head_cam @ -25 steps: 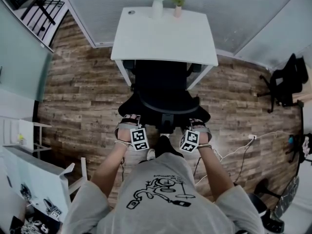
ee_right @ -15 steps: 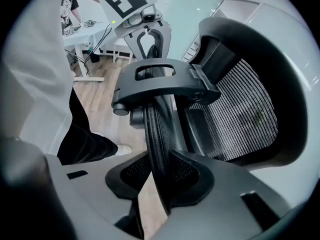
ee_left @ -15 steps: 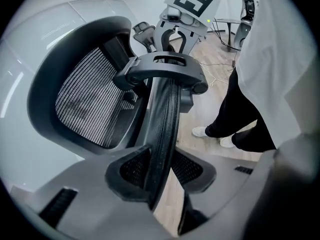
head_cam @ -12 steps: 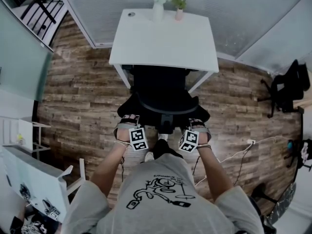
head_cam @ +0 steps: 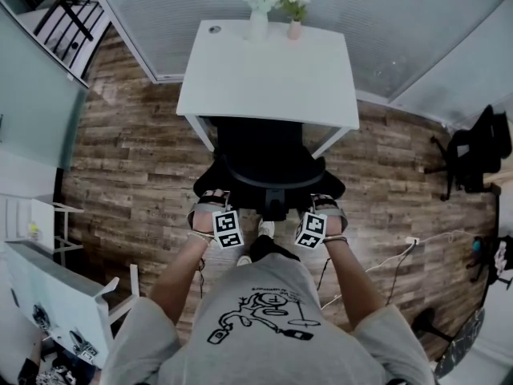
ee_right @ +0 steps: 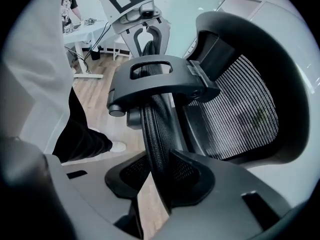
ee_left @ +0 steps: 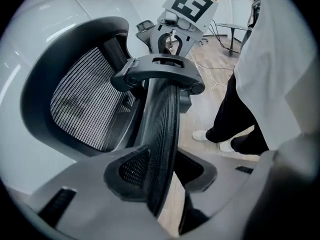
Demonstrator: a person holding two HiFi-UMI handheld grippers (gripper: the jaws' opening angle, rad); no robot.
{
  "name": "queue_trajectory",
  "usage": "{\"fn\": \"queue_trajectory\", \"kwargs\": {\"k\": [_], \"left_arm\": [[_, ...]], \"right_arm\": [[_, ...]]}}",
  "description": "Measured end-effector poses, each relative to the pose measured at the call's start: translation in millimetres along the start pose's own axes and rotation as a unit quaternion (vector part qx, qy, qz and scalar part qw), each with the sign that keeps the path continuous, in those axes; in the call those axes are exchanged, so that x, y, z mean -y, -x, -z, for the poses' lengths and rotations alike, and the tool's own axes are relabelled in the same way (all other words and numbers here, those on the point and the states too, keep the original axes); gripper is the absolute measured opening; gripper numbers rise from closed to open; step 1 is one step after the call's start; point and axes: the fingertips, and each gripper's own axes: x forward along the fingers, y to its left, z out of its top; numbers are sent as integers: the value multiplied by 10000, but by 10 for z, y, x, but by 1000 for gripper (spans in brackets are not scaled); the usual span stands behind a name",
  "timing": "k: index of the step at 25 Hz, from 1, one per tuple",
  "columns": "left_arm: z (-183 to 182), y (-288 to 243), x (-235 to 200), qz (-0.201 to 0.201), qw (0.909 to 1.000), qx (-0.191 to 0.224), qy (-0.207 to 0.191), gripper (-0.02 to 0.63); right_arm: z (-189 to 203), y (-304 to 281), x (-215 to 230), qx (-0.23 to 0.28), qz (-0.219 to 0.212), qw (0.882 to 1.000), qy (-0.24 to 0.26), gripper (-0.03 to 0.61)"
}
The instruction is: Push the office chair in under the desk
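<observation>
Head view overhead, downward; gripper views close, opposed, sharing chair backrest (ee_left: 161, 134).

The office chair (head_cam: 264, 155) was black mesh, the desk (head_cam: 268, 79) white, the plank floor (head_cam: 128, 159) brown, the person's shirt (head_cam: 264, 327) grey.

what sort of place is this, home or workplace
Probably an office or workroom: a white desk with a black mesh office chair at it, what looks like a second office chair off to the right, and a cable across the floor.
</observation>
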Motion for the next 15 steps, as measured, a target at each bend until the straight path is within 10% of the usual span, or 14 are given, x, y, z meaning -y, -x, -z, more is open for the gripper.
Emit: {"fn": "queue_trajectory", "kwargs": {"k": [15], "left_arm": [[-168,-83,-65,205,9996,115,143,156]], "right_arm": [[137,-78,206,-22,-81,9998,184,146]]}}
